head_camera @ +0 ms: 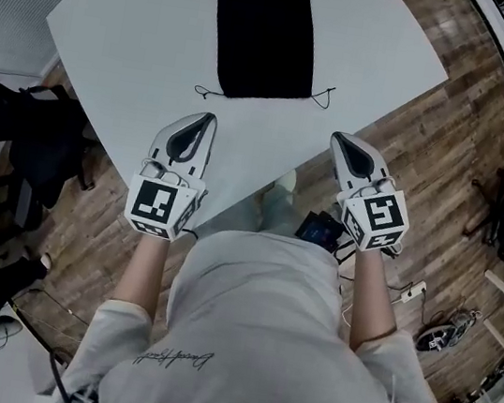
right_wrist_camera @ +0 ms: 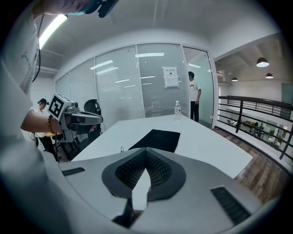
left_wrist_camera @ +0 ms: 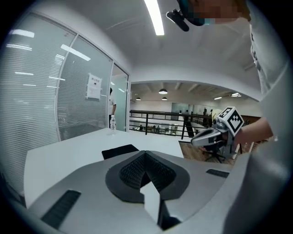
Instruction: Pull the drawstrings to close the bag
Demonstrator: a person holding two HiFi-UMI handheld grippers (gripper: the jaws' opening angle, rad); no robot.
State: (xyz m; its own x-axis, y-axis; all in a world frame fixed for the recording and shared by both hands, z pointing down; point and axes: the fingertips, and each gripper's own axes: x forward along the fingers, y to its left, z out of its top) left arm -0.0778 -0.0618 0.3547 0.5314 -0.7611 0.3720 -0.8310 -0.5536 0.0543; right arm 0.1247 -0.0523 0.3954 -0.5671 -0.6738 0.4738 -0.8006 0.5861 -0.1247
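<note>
Left claw [head_camera: 210,119], right claw [head_camera: 338,137] closed, flat black bag [head_camera: 265,39], drawstrings [head_camera: 205,93] loose

Holds left gripper [head_camera: 210,119] out ahead of torso on the left, tip aimed far and angled slightly right, with jaws closed tip to tip and nothing between. Holds right gripper [head_camera: 338,137] alongside on the right, well apart from the left one, tip aimed far and angled slightly left, with jaws likewise together and empty. Extends left forearm [head_camera: 142,269] and right forearm [head_camera: 372,295] forward, roughly parallel, with marker cubes at near ends.
</note>
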